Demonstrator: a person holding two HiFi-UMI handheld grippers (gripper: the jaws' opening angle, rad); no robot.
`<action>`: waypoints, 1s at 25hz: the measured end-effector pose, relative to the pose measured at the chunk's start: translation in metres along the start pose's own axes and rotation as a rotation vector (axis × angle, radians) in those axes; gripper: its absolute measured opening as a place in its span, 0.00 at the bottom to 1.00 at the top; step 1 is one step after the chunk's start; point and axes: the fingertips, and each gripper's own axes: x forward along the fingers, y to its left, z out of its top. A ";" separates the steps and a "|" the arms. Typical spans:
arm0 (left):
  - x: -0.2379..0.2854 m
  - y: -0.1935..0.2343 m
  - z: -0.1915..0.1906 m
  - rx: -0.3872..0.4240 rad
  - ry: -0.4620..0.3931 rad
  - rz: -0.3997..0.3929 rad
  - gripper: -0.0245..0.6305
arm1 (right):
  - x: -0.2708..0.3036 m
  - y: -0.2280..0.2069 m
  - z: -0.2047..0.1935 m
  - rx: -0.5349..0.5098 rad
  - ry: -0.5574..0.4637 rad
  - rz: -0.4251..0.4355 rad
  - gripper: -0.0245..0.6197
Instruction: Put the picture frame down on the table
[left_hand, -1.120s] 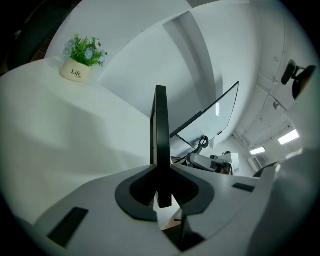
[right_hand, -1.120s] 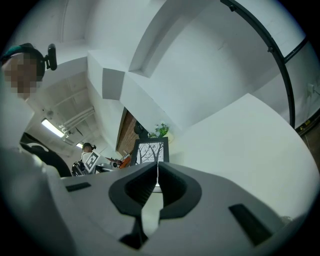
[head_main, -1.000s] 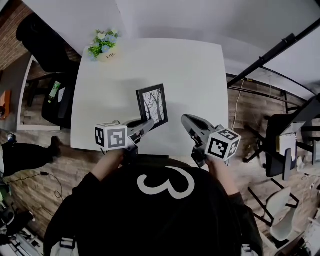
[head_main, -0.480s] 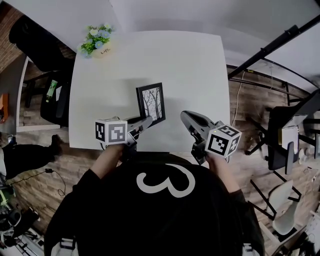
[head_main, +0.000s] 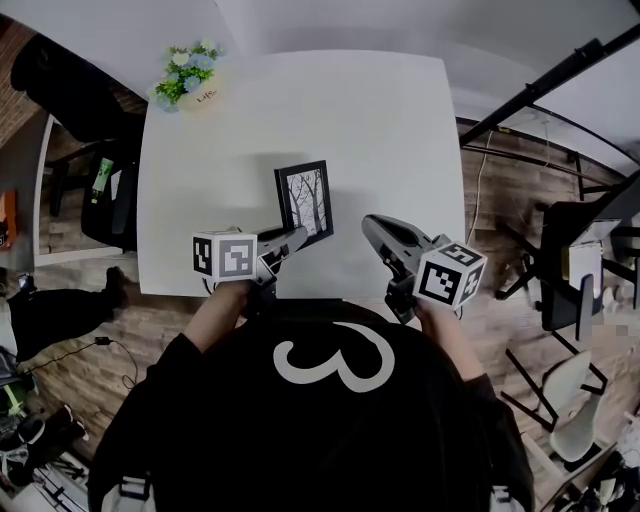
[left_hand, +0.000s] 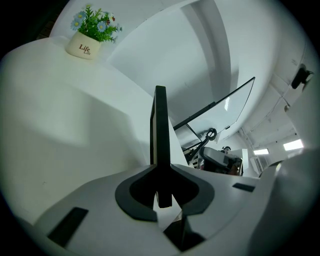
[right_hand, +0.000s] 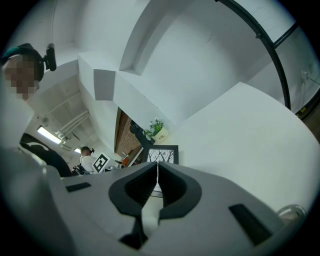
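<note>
A black picture frame (head_main: 305, 203) with a black-and-white tree print stands upright over the near half of the white table (head_main: 380, 130). My left gripper (head_main: 291, 241) is shut on its lower near edge. In the left gripper view the frame (left_hand: 160, 130) appears edge-on, rising from between the jaws of that gripper (left_hand: 161, 194). I cannot tell whether its bottom touches the table. My right gripper (head_main: 371, 226) hovers to the right of the frame, near the table's front edge, shut on nothing. The right gripper view shows the gripper (right_hand: 157, 168) with the frame (right_hand: 163, 154) beyond it.
A small white pot of flowers (head_main: 186, 80) stands at the table's far left corner, also seen as the pot (left_hand: 86, 46) in the left gripper view. Dark chairs (head_main: 95, 120) sit left of the table, a black stand (head_main: 540, 90) and more chairs to the right. Wooden floor lies below.
Hardly anything differs. The left gripper keeps its hold on the upright frame and the right gripper stays shut beside it; only the head view has shifted slightly.
</note>
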 end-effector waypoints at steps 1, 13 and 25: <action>0.000 0.001 -0.001 -0.002 0.004 0.002 0.13 | 0.000 0.000 -0.001 0.002 0.001 -0.001 0.08; 0.005 0.006 0.006 -0.055 0.004 -0.030 0.13 | 0.001 -0.006 -0.006 0.029 0.004 -0.011 0.08; 0.010 0.015 0.013 -0.155 -0.003 -0.063 0.13 | 0.004 -0.014 -0.007 0.047 -0.001 -0.013 0.08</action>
